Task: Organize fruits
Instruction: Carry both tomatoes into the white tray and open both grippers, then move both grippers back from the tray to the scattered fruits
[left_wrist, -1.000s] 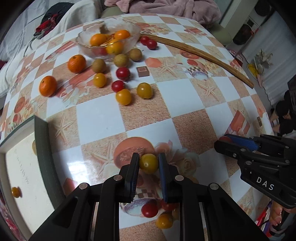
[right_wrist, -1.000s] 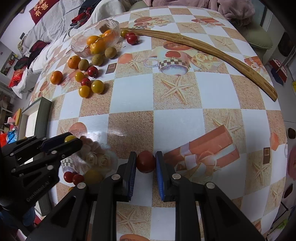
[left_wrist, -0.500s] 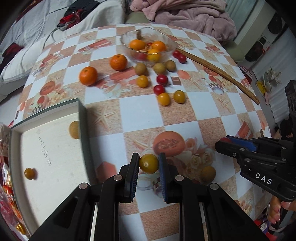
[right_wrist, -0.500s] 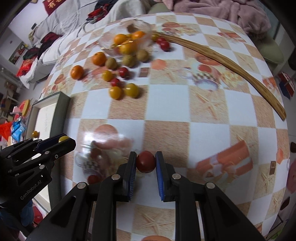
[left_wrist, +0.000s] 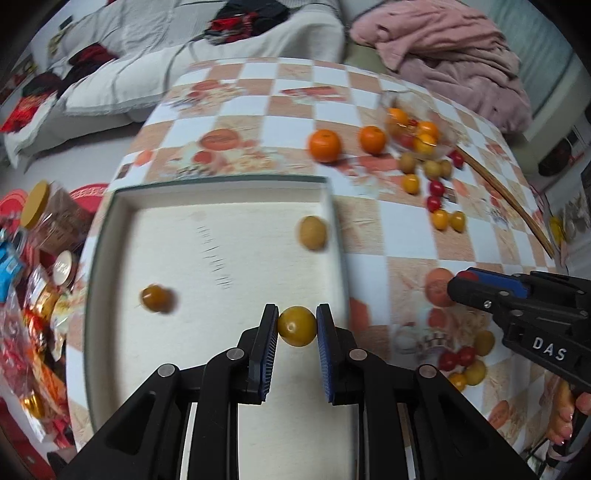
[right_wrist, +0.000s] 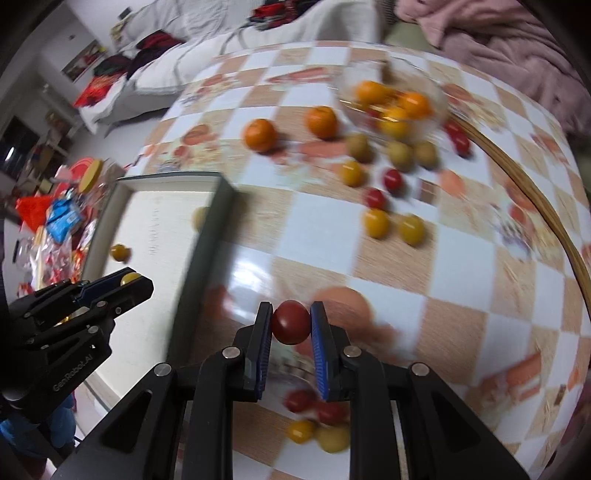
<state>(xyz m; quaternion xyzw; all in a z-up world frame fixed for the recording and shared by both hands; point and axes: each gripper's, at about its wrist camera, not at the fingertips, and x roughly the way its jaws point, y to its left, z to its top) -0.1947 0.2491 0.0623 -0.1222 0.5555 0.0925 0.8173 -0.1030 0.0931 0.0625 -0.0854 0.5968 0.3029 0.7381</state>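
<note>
Both round: yellow tomato (left_wrist: 296, 325) above tray (left_wrist: 214, 183); red tomato (right_wrist: 290, 321) over table (right_wrist: 461, 280).

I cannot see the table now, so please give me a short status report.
Left gripper shut on yellow tomato, over tray. Right gripper shut on red tomato, beside tray. Nothing in the way.

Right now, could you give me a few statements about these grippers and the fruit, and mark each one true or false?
1. The left gripper holds a yellow tomato. True.
2. The right gripper is empty. False: it is shut on a red tomato.
3. The tray already holds two fruits. True.
4. The two oranges lie in the tray. False: they sit on the table, beside the glass bowl.
5. The bowl is empty. False: it holds orange and yellow fruit.
</note>
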